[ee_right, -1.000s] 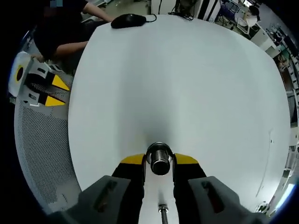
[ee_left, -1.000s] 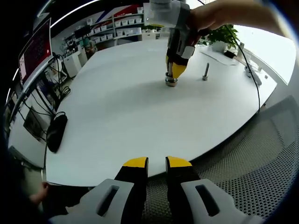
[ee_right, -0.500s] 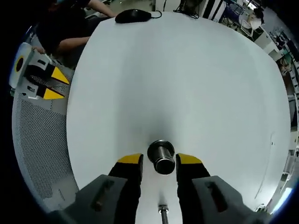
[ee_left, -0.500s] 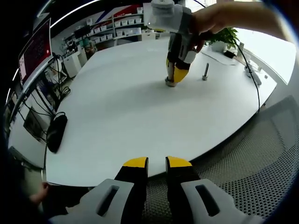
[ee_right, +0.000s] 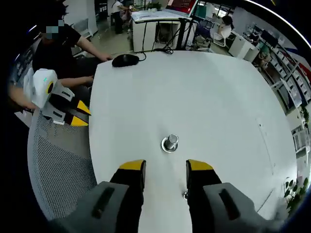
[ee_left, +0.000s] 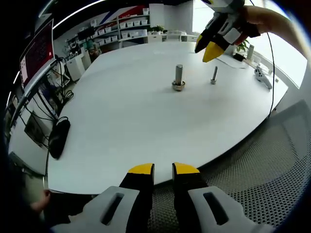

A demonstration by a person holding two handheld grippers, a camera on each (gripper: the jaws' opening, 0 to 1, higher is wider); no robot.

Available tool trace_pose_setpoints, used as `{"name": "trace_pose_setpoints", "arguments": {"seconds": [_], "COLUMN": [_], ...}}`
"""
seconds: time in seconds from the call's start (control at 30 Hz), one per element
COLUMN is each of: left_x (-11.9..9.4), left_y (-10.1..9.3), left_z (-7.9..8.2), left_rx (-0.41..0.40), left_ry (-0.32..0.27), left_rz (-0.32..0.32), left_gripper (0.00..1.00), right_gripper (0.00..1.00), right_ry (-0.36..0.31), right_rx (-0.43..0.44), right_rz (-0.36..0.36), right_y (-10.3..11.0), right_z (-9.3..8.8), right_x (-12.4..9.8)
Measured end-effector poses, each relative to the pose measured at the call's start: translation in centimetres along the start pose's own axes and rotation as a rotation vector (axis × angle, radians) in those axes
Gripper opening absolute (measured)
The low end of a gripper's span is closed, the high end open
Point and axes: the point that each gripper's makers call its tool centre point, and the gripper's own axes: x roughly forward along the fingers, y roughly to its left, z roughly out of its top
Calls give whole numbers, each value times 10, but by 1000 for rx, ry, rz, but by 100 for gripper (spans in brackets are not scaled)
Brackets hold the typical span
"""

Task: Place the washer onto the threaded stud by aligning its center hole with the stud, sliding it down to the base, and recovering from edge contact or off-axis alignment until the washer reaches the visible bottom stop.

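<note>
Evidently we had finished the placing: the washer (ee_left: 178, 87) lay at the base of the threaded stud (ee_left: 179, 75), mid-table. Our right gripper (ee_right: 165, 167) hovered above, jaws apart and empty; our left gripper (ee_left: 163, 169), narrow and empty, waited near the table (ee_left: 121, 126) edge. Next, we judged, only checking.

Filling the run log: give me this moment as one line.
washer: at threaded stud base | right gripper: open, raised clear | left gripper: open, at table edge
</note>
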Motion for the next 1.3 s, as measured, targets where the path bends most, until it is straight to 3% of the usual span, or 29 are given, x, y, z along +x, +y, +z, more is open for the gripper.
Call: {"name": "trace_pose_setpoints", "arguments": {"seconds": [0.2, 0.37, 0.5, 0.6, 0.93, 1.17, 1.3], "left_x": [-1, -2, -2, -2, -3, -3, -3], "left_y": [0, 0, 0, 0, 1, 0, 0], "left_z": [1, 1, 1, 1, 1, 1, 1], "left_rx": [-1, 2, 4, 4, -1, 2, 2], "left_ry": [-8, -8, -7, -8, -10, -8, -8], "left_rz": [0, -1, -2, -1, 3, 2, 2], "left_gripper": [12, 12, 12, 12, 12, 12, 12], "right_gripper": [34, 34, 33, 31, 31, 29, 29], "right_ry": [-191, -265, -286, -291, -309, -290, -286], "right_rx": [180, 294, 394, 423, 613, 695, 735], "right_rz": [-15, -83, -138, -210, -302, -338, -333], "right_y": [5, 6, 8, 6, 28, 38, 52], "right_z": [-10, -36, -63, -85, -155, -186, -191], "right_x": [-43, -68, -79, -84, -89, -84, -77]}}
